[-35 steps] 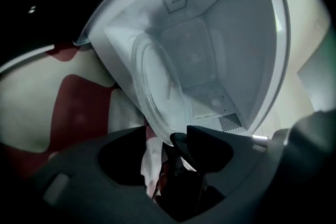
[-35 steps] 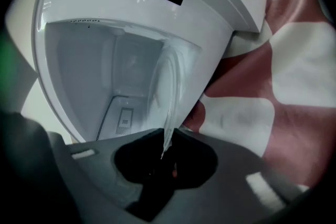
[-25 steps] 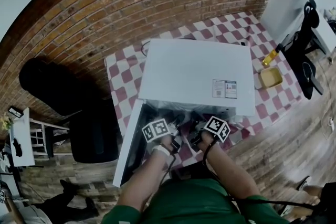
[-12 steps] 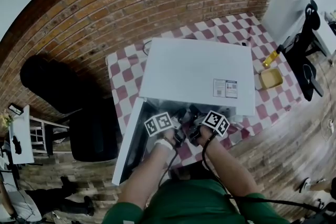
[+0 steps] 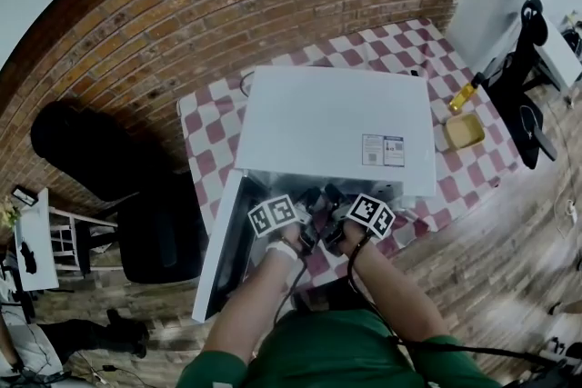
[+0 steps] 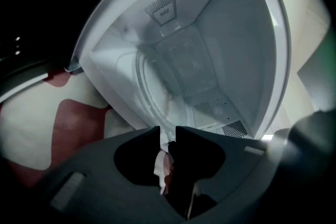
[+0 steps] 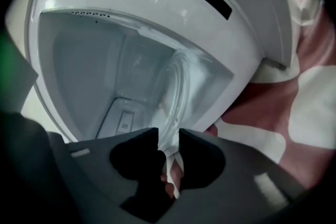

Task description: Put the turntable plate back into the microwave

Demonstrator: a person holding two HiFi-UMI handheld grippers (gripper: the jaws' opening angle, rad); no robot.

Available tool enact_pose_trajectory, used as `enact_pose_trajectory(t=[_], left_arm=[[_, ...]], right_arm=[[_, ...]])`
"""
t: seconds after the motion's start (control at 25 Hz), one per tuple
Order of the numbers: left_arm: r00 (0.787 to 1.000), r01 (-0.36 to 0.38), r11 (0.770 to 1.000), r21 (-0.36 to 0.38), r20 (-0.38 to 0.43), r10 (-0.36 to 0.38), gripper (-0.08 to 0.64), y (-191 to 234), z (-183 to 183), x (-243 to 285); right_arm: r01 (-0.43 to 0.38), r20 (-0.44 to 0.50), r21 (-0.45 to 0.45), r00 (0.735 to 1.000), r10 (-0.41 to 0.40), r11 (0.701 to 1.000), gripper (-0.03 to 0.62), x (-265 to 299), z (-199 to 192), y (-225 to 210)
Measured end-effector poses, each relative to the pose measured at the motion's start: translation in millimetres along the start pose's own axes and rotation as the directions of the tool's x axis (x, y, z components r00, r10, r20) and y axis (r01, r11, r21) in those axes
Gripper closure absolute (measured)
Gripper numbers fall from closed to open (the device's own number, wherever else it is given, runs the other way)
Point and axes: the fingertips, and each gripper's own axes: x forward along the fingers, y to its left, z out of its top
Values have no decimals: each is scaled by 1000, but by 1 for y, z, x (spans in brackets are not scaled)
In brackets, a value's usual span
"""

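The white microwave (image 5: 332, 127) stands on the checked table with its door (image 5: 223, 245) swung open to the left. The clear glass turntable plate (image 6: 152, 92) lies inside the cavity, its rim toward me; it is also in the right gripper view (image 7: 181, 86). My left gripper (image 6: 167, 134) sits at the cavity mouth (image 5: 305, 230), its jaws opening but still touching the plate's rim. My right gripper (image 7: 168, 136), beside it (image 5: 329, 230), has its jaws opening; the rim lies loose between them.
A yellow dish (image 5: 464, 132) and a small yellow bottle (image 5: 466, 95) sit on the red-and-white checked cloth (image 5: 205, 127) right of the microwave. A black chair (image 5: 164, 232) stands left of the open door. A brick wall runs behind the table.
Both grippers have stayed at the microwave's mouth, edging only slightly inward. The head camera has shifted a little.
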Motion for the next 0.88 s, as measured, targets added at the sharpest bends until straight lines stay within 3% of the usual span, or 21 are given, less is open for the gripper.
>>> enact_pose_trajectory(t=[0.32, 0.6, 0.88], left_arm=[[1000, 14, 1000, 10, -4, -14, 460, 0, -6, -11], [1000, -5, 992, 130, -4, 6, 462, -8, -16, -28], [999, -23, 981, 194, 28, 18, 479, -23, -14, -49]], right_arm=[[-1, 6, -30, 1000, 2, 1000, 474, -6, -4, 3], [-45, 4, -178, 999, 46, 983, 571, -24, -11, 26], [-85, -10, -311, 996, 86, 947, 577, -44, -20, 55]])
